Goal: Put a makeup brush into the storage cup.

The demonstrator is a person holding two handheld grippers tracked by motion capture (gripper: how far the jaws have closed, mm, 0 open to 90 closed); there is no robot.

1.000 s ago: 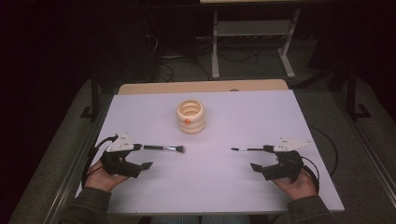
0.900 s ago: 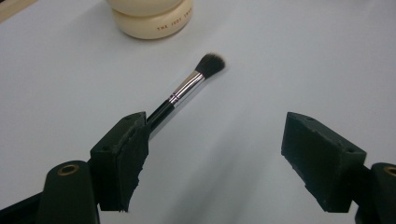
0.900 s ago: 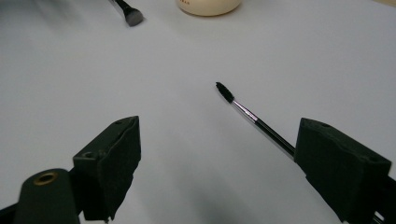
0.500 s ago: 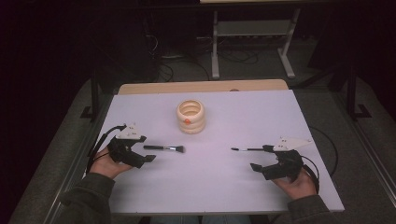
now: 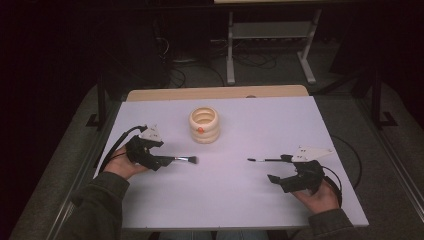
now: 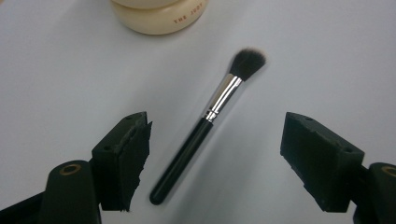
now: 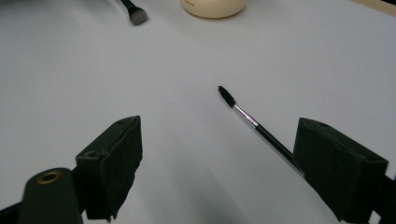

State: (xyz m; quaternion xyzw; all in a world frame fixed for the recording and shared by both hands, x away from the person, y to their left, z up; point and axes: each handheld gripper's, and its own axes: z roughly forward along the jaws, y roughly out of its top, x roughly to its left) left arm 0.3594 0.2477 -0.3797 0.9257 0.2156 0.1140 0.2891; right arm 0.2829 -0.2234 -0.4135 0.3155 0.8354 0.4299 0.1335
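Note:
A black-handled makeup brush (image 5: 181,160) with a silver ferrule lies on the white table (image 5: 225,200) at the left. In the left gripper view this brush (image 6: 205,121) lies slantwise between the jaws, untouched, its bristles pointing away. My left gripper (image 5: 159,161) (image 6: 217,140) stands open around the handle. A thin dark-tipped brush (image 5: 264,160) (image 7: 243,114) lies at the right. Its handle runs behind the right-hand jaw of my open right gripper (image 5: 279,169) (image 7: 219,126), which holds nothing.
A cream ribbed round holder (image 5: 204,125) stands upright at the middle back of the table, with its base (image 6: 159,18) (image 7: 212,7) in both gripper views. A wooden strip (image 5: 215,93) edges the far side. Beyond it are a metal stand (image 5: 270,45) and floor cables.
My left gripper has moved forward, away from the person, and closed in on the makeup brush so that its jaws now straddle the handle. The right gripper and both brushes have stayed put.

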